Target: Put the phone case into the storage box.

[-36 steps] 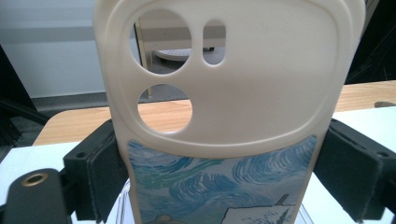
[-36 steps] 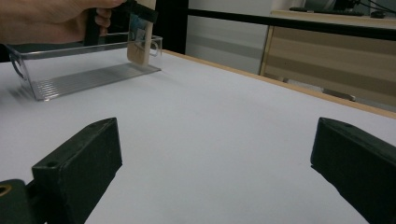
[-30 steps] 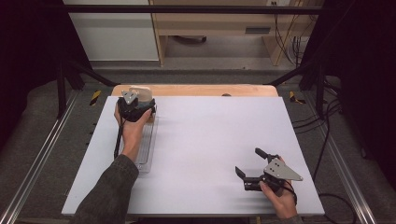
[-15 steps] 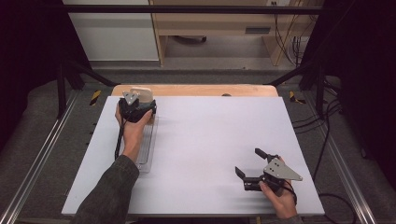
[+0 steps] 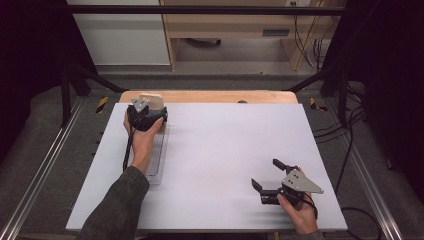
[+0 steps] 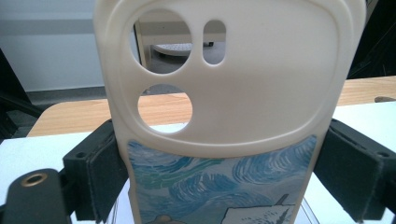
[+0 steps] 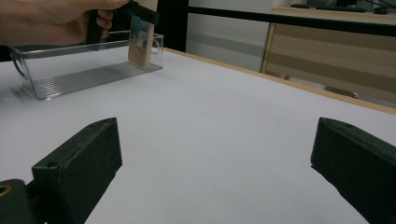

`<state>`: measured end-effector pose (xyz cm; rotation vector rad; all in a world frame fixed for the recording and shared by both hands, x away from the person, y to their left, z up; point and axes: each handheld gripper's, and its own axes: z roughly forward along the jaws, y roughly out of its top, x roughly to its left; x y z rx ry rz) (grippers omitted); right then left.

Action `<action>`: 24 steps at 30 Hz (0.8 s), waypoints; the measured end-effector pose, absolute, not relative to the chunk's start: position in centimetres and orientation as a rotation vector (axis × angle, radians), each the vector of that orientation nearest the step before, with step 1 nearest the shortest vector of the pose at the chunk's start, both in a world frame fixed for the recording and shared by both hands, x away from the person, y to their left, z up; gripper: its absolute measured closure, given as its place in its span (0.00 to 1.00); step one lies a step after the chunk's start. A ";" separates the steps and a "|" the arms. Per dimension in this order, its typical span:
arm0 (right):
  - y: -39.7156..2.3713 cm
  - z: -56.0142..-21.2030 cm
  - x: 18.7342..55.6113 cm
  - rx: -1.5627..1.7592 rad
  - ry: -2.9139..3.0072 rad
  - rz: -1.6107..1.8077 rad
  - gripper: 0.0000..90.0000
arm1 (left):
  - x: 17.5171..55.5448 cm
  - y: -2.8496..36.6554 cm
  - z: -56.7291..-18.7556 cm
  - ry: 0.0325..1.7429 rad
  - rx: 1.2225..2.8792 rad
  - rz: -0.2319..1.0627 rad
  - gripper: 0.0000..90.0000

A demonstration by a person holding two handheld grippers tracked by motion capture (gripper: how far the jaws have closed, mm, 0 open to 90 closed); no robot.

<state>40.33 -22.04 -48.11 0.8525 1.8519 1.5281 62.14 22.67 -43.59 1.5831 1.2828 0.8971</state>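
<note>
The white counter carries a clear plastic tray, long and shallow, under the left gripper; it looks empty apart from the phone case standing in its far end. That case, cream with a painted swirl print, sits clamped between the left fingers by its two long edges. It looks light, thin and flexible, likely to bow under a hard squeeze. The right gripper, fingers spread wide and empty, rests well apart from the tray.
</note>
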 end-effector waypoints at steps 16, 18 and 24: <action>-22.0 -48.1 40.3 0.856 1.854 1.528 0.02 | 62.3 22.8 -43.6 1.295 1.566 0.890 0.11; -22.0 -48.1 40.3 0.857 1.854 1.529 0.02 | 62.3 22.8 -43.6 1.294 1.561 0.887 0.10; -21.9 -48.1 40.3 0.856 1.855 1.530 0.02 | 62.5 22.8 -43.8 1.294 1.561 0.867 0.06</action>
